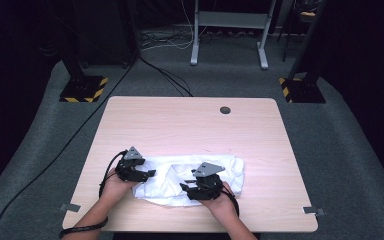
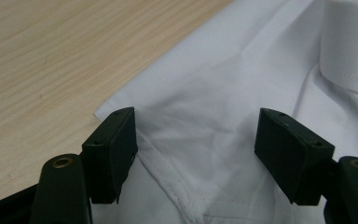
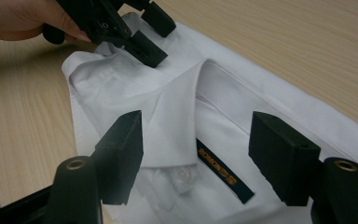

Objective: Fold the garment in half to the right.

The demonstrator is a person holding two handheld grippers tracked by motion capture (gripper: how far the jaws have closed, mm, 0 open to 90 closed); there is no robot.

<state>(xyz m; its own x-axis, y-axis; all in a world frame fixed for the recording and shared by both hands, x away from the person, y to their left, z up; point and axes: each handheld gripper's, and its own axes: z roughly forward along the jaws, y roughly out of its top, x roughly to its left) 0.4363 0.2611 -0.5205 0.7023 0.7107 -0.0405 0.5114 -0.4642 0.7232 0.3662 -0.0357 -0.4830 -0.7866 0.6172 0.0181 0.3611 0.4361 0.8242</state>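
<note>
A white shirt (image 1: 190,176) lies crumpled on the near middle of the wooden table (image 1: 180,125). My left gripper (image 1: 149,173) is at the shirt's left end, open. In the left gripper view its jaws (image 2: 196,133) straddle a raised fold of the white shirt (image 2: 223,88) near its edge. My right gripper (image 1: 186,186) is low over the shirt's middle, open. In the right gripper view my right gripper (image 3: 196,140) spans the folded collar (image 3: 177,93), above a dark neck label (image 3: 224,175) and a clear button (image 3: 184,177). The left gripper (image 3: 154,35) rests on the shirt beyond.
A round cable hole (image 1: 225,110) sits near the table's far edge. Small metal brackets (image 1: 70,207) mark the front corners. Beyond the table stand two posts with yellow-black bases (image 1: 84,89) and a white frame (image 1: 230,30), with cables on the grey floor.
</note>
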